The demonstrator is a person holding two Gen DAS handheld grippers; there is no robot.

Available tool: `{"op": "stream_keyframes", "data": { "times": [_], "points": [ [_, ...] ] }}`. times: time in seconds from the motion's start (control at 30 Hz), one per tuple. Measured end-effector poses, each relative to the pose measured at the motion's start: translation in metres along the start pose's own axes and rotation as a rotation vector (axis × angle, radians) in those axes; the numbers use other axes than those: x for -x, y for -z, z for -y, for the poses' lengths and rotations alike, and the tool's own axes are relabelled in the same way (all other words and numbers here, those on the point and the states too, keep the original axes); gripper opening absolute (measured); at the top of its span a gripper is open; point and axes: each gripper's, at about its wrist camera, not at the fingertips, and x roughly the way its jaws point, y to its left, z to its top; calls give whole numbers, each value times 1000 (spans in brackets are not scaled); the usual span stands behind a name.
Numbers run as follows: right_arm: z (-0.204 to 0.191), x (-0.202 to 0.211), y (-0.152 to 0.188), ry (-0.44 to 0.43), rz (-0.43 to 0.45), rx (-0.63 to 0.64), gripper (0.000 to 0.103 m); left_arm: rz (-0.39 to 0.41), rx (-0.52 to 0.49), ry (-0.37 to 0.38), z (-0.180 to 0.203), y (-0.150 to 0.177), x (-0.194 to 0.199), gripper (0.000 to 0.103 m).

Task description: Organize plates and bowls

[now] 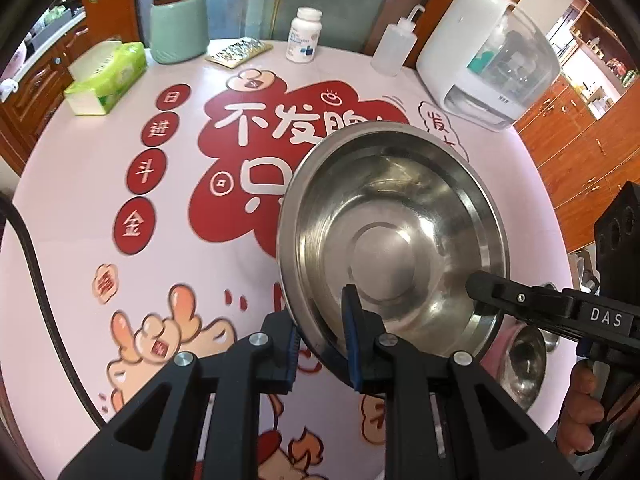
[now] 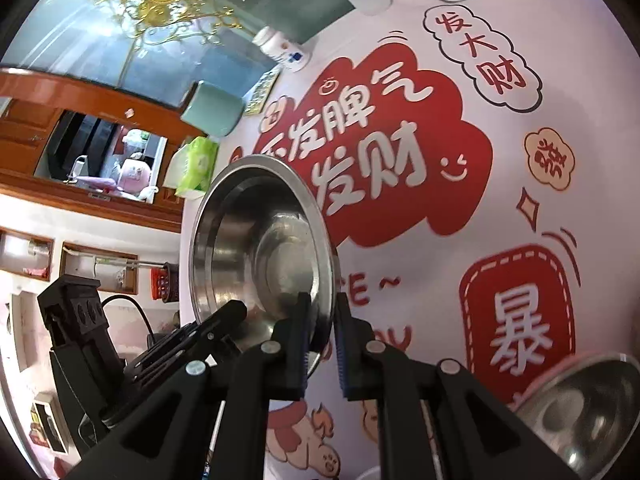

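Tilting steeply, the steel bowl (image 1: 394, 240) is held up above the pink printed bench (image 1: 80, 208), its round mouth turned toward the left wrist camera and its rim raised on edge over the red lettering near the bench's middle. Both grippers hold it at once: the left gripper (image 1: 322, 344) is closed on the near rim, one blue ribbed pad inside the bowl and one outside, while the right gripper (image 2: 322, 344) pinches the rim at another spot, its jaws likewise clamped on the thin metal wall. The bowl is polished, shallow and circular with a flat raised disc at its base. Seen from the right wrist, the bowl (image 2: 262, 240) appears nearly edge-on. A second steel bowl (image 2: 580, 412) sits near the bench's near right edge, partly cut off in both views. Along the far edge stand a green canister (image 1: 179, 24), a tissue box (image 1: 106, 78), a white pill bottle (image 1: 304, 36), a squeeze bottle (image 1: 394, 46) and a white appliance (image 1: 486, 56) with a clear lid.
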Motion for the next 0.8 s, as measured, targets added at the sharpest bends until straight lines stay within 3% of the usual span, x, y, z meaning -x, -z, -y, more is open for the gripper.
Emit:
{"op": "stream_keyframes", "data": {
  "times": [0.43,0.8],
  "points": [
    [-40,32,54,-14,17,98,11,89,25,-14,-5,53,72,17],
    [-61,45,108,-6,6,150,11,119,47,-17,-17,109,112,18]
  ]
}}
